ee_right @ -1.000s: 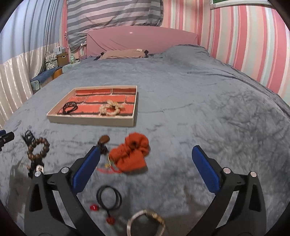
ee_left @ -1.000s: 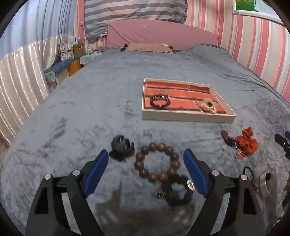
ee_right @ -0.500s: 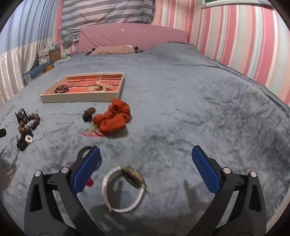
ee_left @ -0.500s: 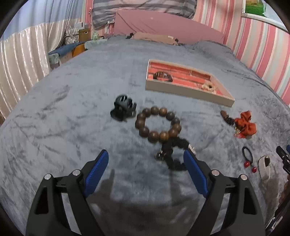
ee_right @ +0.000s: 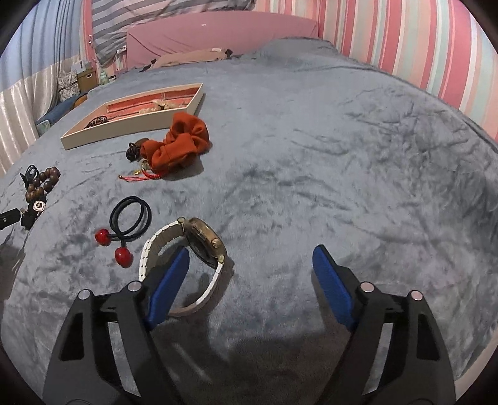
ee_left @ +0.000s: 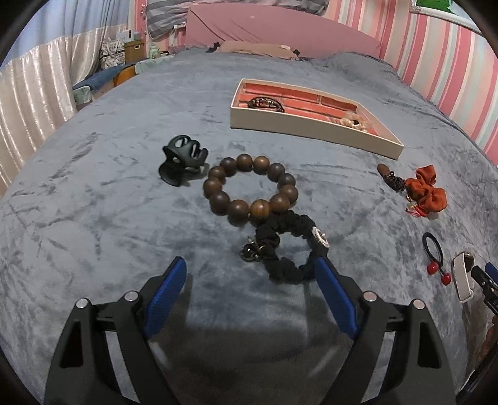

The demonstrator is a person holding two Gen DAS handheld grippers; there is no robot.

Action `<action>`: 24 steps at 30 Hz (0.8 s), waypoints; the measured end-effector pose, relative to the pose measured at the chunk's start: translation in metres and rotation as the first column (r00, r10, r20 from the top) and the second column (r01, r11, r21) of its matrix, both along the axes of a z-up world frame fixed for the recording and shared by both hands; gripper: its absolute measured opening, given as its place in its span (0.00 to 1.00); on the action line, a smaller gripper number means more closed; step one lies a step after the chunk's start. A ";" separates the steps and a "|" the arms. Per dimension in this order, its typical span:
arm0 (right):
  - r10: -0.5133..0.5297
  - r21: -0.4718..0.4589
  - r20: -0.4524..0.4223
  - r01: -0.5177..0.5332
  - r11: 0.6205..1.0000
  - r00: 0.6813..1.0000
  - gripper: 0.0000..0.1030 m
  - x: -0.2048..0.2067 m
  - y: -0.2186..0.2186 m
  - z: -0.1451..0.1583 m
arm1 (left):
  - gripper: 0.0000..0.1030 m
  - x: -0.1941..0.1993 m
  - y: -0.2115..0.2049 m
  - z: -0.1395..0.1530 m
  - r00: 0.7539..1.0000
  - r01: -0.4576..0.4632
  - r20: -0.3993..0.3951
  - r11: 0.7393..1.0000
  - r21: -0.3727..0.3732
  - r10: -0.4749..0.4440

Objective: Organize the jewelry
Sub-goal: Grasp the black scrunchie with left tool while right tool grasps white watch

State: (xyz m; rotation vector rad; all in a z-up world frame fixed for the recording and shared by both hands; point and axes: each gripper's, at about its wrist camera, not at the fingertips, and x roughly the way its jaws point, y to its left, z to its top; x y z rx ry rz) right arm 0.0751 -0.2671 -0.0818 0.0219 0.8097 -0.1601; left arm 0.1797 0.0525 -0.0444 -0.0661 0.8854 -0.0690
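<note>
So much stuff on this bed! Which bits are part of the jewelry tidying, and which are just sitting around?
Part of the job:
tray
wooden bead bracelet
black scrunchie
hair claw
orange scrunchie
hair tie with red balls
watch

Just lying about:
pink headboard
striped pillow
boxes beside the bed

No legible text (not even labels)
</note>
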 end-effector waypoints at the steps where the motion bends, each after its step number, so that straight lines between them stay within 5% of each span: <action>1: 0.002 0.000 -0.004 -0.002 1.000 1.000 0.76 0.001 0.001 -0.001 | 0.81 0.003 -0.001 -0.001 1.000 0.001 -0.004 1.000 0.000 -0.001; 15: 0.025 0.007 -0.053 -0.025 1.000 0.998 0.60 0.019 0.009 -0.018 | 0.79 0.032 0.003 -0.022 0.998 -0.002 -0.055 1.000 0.026 0.004; 24: 0.048 0.029 -0.061 -0.046 0.999 0.997 0.46 0.021 0.014 -0.022 | 0.55 0.032 0.001 -0.023 0.999 0.031 -0.046 0.998 0.057 -0.028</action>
